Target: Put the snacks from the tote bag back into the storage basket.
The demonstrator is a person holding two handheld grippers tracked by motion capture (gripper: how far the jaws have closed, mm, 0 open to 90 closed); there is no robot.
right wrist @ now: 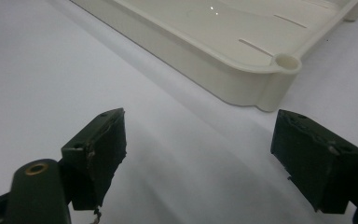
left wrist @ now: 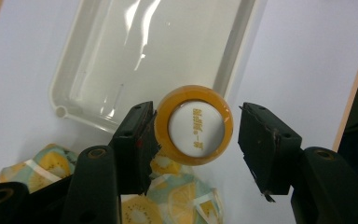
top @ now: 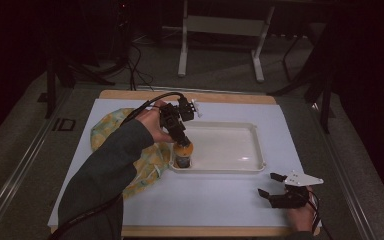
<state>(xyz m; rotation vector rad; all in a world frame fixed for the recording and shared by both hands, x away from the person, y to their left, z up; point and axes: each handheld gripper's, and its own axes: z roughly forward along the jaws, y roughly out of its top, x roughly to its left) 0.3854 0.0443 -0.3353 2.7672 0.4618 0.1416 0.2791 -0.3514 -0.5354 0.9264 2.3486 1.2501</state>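
While the left hand-held gripper stood spread, the orange bottle sat between its jaws, upright, cap toward the camera.

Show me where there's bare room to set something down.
Most of the white tray is bare, right of the orange bottle. The white mat is free between the tray and the right hand-held gripper. It is crowded around the fruit-print cloth and the left hand-held gripper.
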